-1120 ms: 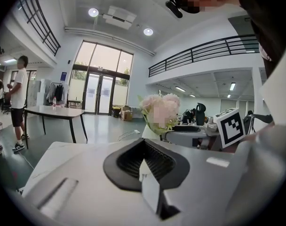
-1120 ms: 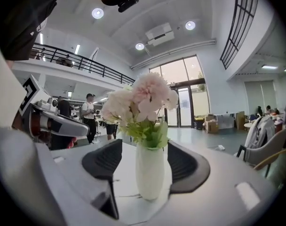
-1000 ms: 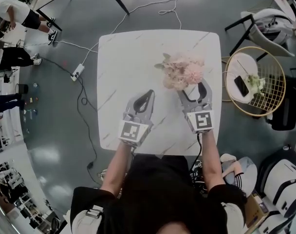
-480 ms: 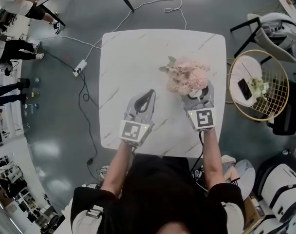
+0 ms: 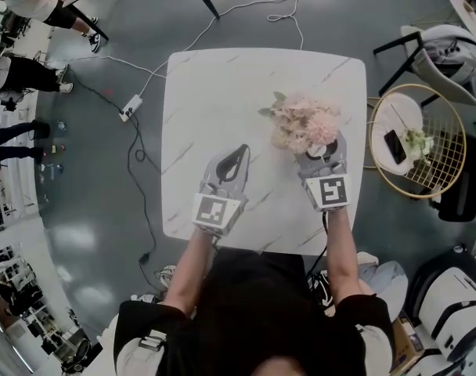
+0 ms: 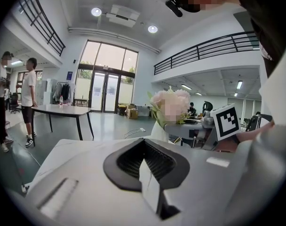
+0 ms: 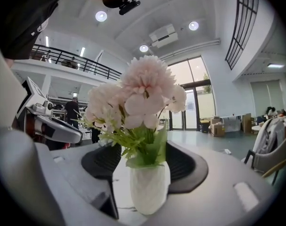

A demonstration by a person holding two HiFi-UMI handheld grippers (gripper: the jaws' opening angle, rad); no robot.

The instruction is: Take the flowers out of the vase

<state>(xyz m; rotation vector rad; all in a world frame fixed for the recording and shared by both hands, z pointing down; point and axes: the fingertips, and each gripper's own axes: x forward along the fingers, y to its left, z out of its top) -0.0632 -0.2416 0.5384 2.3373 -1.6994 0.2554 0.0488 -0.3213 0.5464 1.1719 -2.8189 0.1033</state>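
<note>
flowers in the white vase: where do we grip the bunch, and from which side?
Grip the green stems bunched just above the vase rim, not the soft pink blooms. Come in level from the person's left: the bunch stands upright and is narrowest there, and the table on that side is bare. The vase looks small, so it likely needs holding down.

The head view looks steeply down on the table [image 5: 222,92]; both gripper views look nearly level across it (each catches the flowers [image 7: 143,88]).
</note>
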